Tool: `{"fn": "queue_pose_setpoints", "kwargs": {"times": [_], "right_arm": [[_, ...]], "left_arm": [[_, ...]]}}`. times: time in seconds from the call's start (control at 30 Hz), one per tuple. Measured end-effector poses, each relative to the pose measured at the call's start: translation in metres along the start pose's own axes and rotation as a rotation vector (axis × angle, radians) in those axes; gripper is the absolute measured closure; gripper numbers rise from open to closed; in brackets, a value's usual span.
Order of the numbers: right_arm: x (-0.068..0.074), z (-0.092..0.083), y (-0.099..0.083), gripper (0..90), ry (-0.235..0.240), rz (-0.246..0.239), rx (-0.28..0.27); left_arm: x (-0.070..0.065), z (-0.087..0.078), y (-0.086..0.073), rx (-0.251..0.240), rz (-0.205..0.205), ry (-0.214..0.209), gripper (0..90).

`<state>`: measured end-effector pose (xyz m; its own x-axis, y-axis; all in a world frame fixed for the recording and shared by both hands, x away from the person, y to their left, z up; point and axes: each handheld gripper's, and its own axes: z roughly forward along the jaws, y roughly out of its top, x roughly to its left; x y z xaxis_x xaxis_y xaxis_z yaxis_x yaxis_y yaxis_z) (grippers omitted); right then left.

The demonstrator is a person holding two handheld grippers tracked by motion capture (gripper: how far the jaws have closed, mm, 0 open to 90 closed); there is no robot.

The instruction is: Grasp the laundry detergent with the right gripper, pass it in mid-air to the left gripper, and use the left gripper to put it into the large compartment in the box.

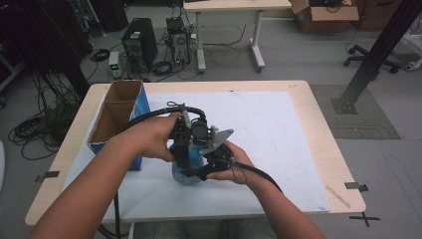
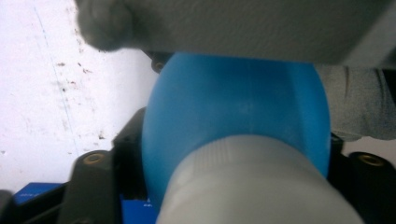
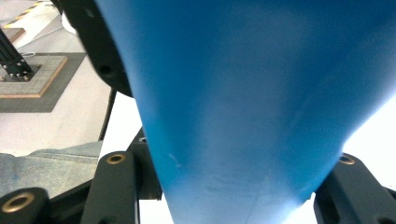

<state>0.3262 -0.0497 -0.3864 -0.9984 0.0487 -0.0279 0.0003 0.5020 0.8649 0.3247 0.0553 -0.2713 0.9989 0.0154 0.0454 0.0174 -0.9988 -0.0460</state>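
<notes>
in the high view i see both my hands bunched together at the middle of the frame, low over the white sheet (image 1: 268,129) that covers the wooden bench (image 1: 326,149). under them sits a blue bottle (image 1: 188,172) with a rounded body, just below centre of the frame, resting on or just above the sheet; i cannot tell which.

my left claw (image 1: 181,149) points down onto the bottle from the upper left. in the left gripper view the bottle (image 2: 233,116) takes the centre of the frame, its pale ribbed cap (image 2: 257,186) at the bottom, and the black jaws sit tight against both sides of the blue body, so this claw is clenched on the bottle.

my right claw (image 1: 201,169) comes in from the right, with the grey plate above it. in the right gripper view the blue bottle (image 3: 247,107) takes most of the frame and narrows toward the bottom, and the black jaws press it at lower left and lower right, so this claw grips the bottle too.

an open cardboard box (image 1: 117,117) with blue sides stands at the left of the bench, just beside my left forearm. computer towers (image 1: 140,42) and loose cables lie on the floor at the upper left, behind the bench.
</notes>
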Motion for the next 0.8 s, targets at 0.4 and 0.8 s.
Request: {"fn": "queue_pose_setpoints", "kwargs": {"times": [0.4,0.8], "right_arm": [[-0.0014,-0.0019,-0.0003,45.1,-0.008,-0.011,-0.009],[-0.0013,-0.0055,0.0021,43.3,-0.024,-0.036,-0.052]], "left_arm": [[-0.0007,-0.0011,0.0029,0.014,0.010,0.016,38.9],[-0.0041,-0.0100,0.0056,0.021,0.009,0.035,39.7]]}}
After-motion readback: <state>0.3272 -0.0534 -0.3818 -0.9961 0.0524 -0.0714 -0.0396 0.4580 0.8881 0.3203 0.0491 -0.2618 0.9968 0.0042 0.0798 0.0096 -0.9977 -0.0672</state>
